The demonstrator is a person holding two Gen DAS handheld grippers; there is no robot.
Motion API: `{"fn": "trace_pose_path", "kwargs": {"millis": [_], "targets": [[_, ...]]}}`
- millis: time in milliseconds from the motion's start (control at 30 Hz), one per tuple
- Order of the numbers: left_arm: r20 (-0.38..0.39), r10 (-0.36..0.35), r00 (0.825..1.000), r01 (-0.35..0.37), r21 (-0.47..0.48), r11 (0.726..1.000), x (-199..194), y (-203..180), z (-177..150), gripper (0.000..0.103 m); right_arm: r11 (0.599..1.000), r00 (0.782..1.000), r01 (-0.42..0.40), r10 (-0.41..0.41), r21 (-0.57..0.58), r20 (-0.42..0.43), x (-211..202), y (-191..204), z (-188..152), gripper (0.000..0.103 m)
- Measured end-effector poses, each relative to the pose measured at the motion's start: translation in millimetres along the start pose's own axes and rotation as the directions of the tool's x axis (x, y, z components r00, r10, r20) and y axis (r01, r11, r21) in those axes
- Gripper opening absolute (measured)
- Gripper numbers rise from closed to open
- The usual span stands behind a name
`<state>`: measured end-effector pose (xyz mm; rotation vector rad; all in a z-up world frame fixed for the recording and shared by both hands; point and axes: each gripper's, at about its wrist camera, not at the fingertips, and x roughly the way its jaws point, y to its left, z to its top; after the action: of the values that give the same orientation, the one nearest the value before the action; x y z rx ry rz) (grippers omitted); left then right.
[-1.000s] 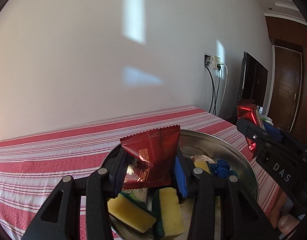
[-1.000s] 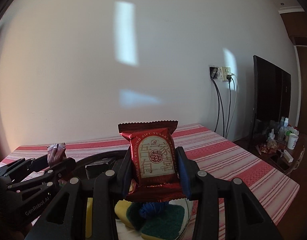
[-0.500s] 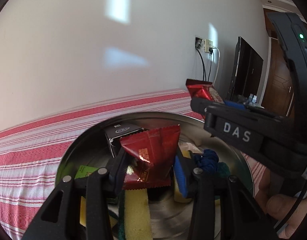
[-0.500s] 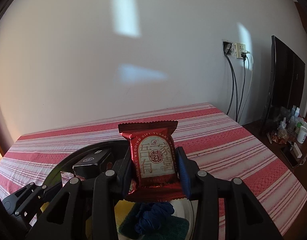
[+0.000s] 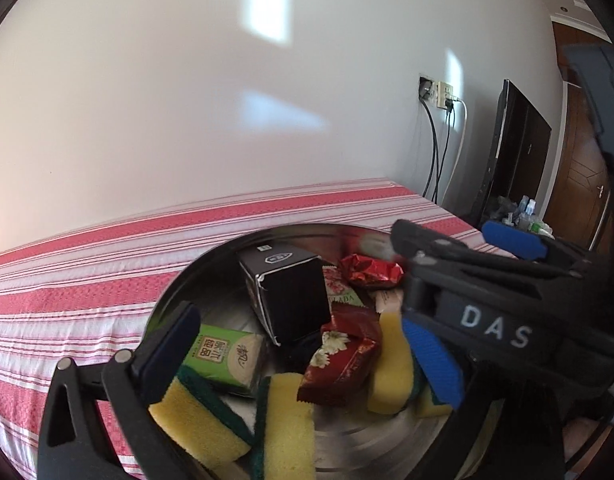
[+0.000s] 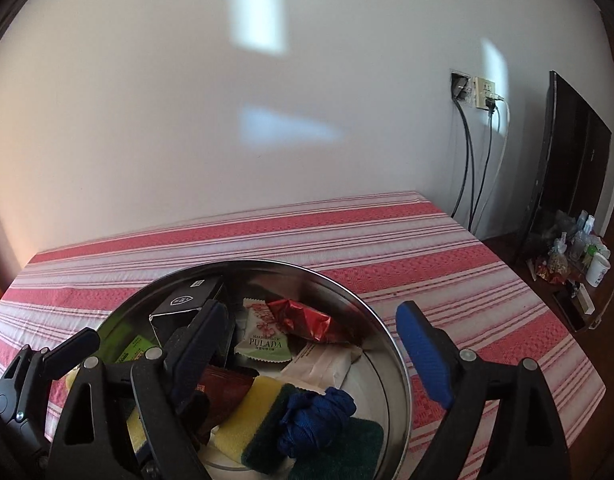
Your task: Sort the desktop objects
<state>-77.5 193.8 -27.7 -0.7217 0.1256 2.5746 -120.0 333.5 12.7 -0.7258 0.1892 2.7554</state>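
Observation:
A round metal bowl (image 5: 211, 264) (image 6: 391, 344) sits on the red striped tablecloth and holds several things. My left gripper (image 5: 303, 356) is open and empty above it. A red flowered snack packet (image 5: 339, 364) lies between its fingers in the bowl. My right gripper (image 6: 315, 352) is open and empty over the bowl's right half; it also shows in the left wrist view (image 5: 487, 320). A shiny red packet (image 6: 303, 320) (image 5: 371, 272) lies at the bowl's far side beside a white PULADA packet (image 6: 263, 340).
The bowl also holds a black box (image 5: 287, 296), a green tissue pack (image 5: 227, 356), yellow-green sponges (image 5: 287, 428) (image 6: 259, 412) and blue yarn (image 6: 315, 416). The table's right edge (image 6: 547, 300) drops to a floor with clutter. A dark TV (image 6: 567, 176) and wall sockets (image 6: 475, 88) are at the right.
Both grippers have opened and let go of their red packets, which now lie in the bowl. Both grippers have come down closer over the bowl.

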Motion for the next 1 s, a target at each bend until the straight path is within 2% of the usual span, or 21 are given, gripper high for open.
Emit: {"fn": "trace_pose_path", "kwargs": {"millis": [67, 200, 333, 400, 567, 800, 1000], "targets": [[0.016, 0.027, 1.000, -0.027, -0.001, 1.000, -7, 4, -1, 0.102, 0.999, 0.999, 0.024, -0.026, 0.043, 0.032, -13, -3, -2, 0.097], [0.008, 0.102, 0.995, -0.102, 0.001, 0.995, -14, 11, -2, 0.102, 0.993, 0.988, 0.043, -0.059, 0.113, 0.140, -47, -8, -9, 0.098], [0.054, 0.224, 0.973, -0.226, 0.034, 0.974, -26, 12, -3, 0.102, 0.982, 0.965, 0.082, -0.121, 0.173, 0.231, -78, -12, -18, 0.103], [0.078, 0.226, 0.971, -0.229, 0.038, 0.973, -32, 14, -1, 0.102, 0.979, 0.956, 0.084, -0.132, 0.188, 0.260, -89, -11, -24, 0.103], [0.096, 0.226, 0.969, -0.227, -0.001, 0.974, -50, 25, -2, 0.102, 0.981, 0.957, 0.084, -0.128, 0.174, 0.260, -100, -8, -29, 0.103], [0.102, 0.252, 0.962, -0.253, -0.004, 0.967, -60, 32, -11, 0.102, 0.983, 0.953, 0.098, -0.138, 0.155, 0.269, -118, -1, -47, 0.103], [0.120, 0.266, 0.957, -0.268, 0.006, 0.963, -70, 34, -19, 0.102, 0.977, 0.924, 0.139, -0.186, 0.160, 0.334, -138, 1, -59, 0.103]]}}
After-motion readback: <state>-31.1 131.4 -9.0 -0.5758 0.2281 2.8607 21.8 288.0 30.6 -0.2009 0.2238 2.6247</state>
